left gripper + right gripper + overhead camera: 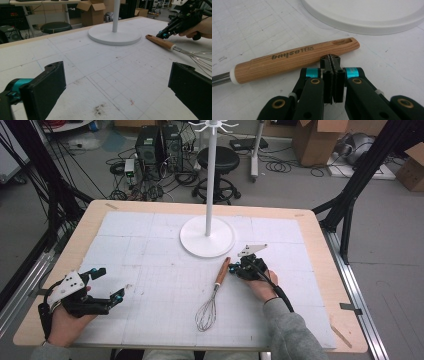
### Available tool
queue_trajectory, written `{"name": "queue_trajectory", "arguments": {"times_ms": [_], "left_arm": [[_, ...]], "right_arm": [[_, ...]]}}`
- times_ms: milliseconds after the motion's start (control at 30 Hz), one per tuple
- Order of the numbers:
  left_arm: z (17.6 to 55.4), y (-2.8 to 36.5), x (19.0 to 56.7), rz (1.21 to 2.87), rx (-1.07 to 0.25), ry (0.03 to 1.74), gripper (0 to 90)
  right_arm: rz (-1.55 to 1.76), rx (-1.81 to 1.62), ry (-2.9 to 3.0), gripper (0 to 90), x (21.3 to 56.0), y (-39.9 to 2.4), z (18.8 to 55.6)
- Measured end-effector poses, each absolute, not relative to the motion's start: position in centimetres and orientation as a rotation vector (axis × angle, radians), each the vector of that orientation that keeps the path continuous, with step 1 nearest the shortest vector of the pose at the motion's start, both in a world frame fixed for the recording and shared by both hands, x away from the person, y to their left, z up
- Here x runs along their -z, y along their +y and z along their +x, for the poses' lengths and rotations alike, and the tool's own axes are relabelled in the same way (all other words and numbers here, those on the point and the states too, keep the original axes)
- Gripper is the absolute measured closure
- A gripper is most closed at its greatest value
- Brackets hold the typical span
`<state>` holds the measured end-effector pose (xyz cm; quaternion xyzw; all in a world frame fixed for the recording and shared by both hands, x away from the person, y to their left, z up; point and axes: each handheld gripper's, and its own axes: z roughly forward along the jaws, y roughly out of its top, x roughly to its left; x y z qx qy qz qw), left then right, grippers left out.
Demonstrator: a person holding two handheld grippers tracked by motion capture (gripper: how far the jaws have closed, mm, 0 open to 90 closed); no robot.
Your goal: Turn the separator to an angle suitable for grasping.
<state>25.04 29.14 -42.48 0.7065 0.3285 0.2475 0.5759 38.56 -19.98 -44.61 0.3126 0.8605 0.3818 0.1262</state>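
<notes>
We see the whisk [212, 292] lying flat on the white gridded mat of the table [320, 227], a little right of the middle. Its wooden handle [294, 61] points toward the far edge and ends near the round white base of the stand [207, 236], which rises from the far-middle part of the table. The wire loops point toward the near edge.

Our right hand-held gripper [236, 268] sits just beside the handle's far end, on its right side. In the right gripper view its two black jaws are pressed flat together with nothing between them, and their tips come right up to the wood near the slotted end; we cannot tell whether they touch it.

Our left hand-held gripper [109, 284] rests near the table's left edge, toward the near left corner, well apart from the whisk. Its jaws stand wide apart and hold nothing; in the left gripper view only bare mat lies between them, with the whisk and the right hand-held gripper farther off.
</notes>
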Motion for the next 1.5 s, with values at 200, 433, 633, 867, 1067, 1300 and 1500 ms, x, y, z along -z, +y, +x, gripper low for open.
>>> {"name": "queue_trajectory", "arguments": {"times_ms": [200, 433, 633, 867, 1067, 1300, 1500], "left_arm": [[25.0, 29.1, 42.5, 1.654, -0.578, 0.770, 1.8], [25.0, 29.2, 42.4, 1.650, -0.580, 0.766, 1.8], [25.0, 29.2, 42.4, 1.650, -0.579, 0.762, 1.8], [25.0, 29.2, 42.4, 1.655, -0.578, 0.764, 1.8], [25.0, 29.2, 42.5, 1.656, -0.577, 0.765, 1.8], [25.1, 29.2, 42.5, 1.660, -0.572, 0.765, 1.8], [25.1, 29.2, 42.5, 1.660, -0.570, 0.766, 1.8]], "right_arm": [[0.915, -1.102, 2.508, 90.0, 44.5, -19.8, 38.5], [0.915, -1.182, 2.493, 90.0, 43.2, -19.7, 37.5], [0.825, -1.285, 2.561, 90.0, 42.0, -17.8, 35.3], [0.707, -1.270, 2.713, 90.0, 42.3, -14.1, 33.6], [0.641, -1.175, 2.797, 90.0, 43.0, -12.1, 33.3], [0.633, -1.119, 2.862, 90.0, 43.4, -11.7, 33.3], [0.634, -1.113, 2.886, 90.0, 43.5, -11.5, 33.1]]}}
